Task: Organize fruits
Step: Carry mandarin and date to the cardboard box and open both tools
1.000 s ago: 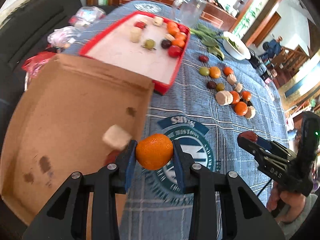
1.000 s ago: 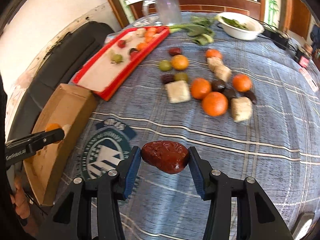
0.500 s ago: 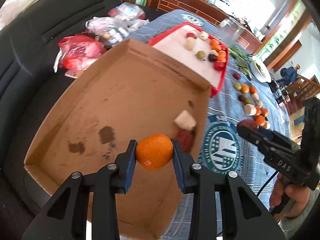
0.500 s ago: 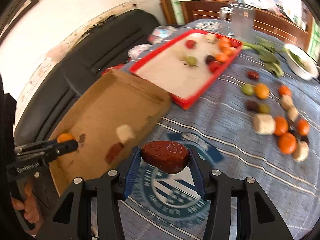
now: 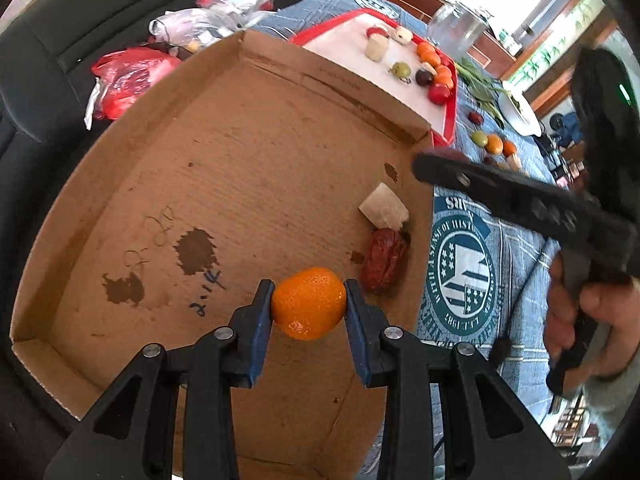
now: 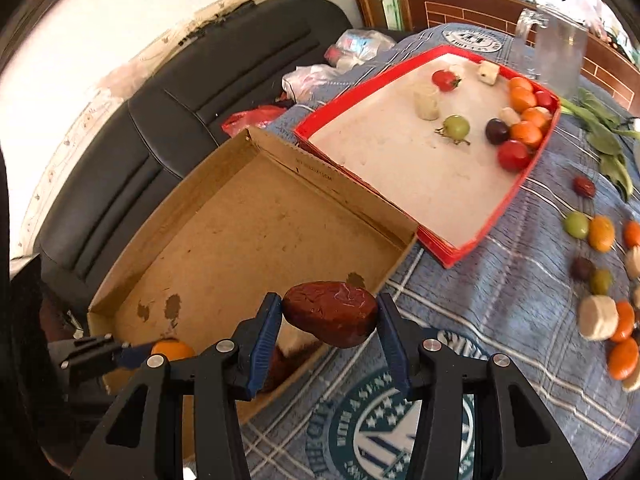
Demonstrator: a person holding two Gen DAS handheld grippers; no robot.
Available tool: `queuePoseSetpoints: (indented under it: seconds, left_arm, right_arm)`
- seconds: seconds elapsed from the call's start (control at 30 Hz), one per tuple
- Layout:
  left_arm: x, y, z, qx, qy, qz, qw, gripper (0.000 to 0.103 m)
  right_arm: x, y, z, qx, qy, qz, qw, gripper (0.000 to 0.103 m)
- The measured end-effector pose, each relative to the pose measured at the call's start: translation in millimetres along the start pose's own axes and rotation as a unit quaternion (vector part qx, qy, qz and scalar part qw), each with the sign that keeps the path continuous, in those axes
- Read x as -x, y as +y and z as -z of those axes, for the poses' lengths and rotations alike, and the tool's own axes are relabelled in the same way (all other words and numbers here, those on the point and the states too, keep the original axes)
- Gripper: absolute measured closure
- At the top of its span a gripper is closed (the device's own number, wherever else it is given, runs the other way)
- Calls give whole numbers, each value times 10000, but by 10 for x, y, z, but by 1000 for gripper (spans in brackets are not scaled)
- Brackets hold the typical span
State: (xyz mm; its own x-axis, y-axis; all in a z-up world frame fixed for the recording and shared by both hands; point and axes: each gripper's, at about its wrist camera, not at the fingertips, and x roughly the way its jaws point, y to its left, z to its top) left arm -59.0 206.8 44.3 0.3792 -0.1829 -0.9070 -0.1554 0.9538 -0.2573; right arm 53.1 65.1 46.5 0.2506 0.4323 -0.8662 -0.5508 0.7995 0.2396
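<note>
**Both grippers carrying fruit over the cardboard tray**

The left gripper (image 5: 309,304) is clamping a small orange (image 5: 309,303) between its blue pads, and is hanging over the floor of the cardboard tray (image 5: 240,168), near the tray's right-hand wall. Just beyond the orange, a dried red date (image 5: 385,261) and a pale cut chunk (image 5: 383,210) are lying against that same wall, touching each other.

The right gripper (image 6: 329,316) is squeezing a second wrinkled red date (image 6: 330,313) at both ends, and is hovering above the tray's near right corner, where the wall is meeting the blue checked tablecloth (image 6: 500,288). A person's hand (image 5: 588,320) is holding this gripper's handle.

Behind the cardboard tray, a red tray (image 6: 448,258) with a white floor is sitting with its near edge touching the cardboard wall. Along its far right edge it is holding small oranges, red and green cherry tomatoes, a dark plum-like fruit and pale chunks.

More loose fruit (image 6: 600,234) is lying in a scattered line on the cloth toward the table's right side, with leafy greens (image 6: 608,140) and a white bowl (image 5: 520,114) farther back. Plastic bags (image 5: 132,76) are resting on a black seat beside the table's left edge
</note>
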Motion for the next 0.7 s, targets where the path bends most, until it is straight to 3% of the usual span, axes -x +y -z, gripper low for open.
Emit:
queuePoseSetpoints:
  seconds: [0.27,0.7]
  left_arm:
    - [-77,-24,37,-304,101,104,9994,71]
    - [-100,-47,7,-415,74,188,9989,71]
  right_arm:
    - [-327,98,-246,301,111,190,9993,54]
    - [-510,176,-187,520,241,240,9981,53]
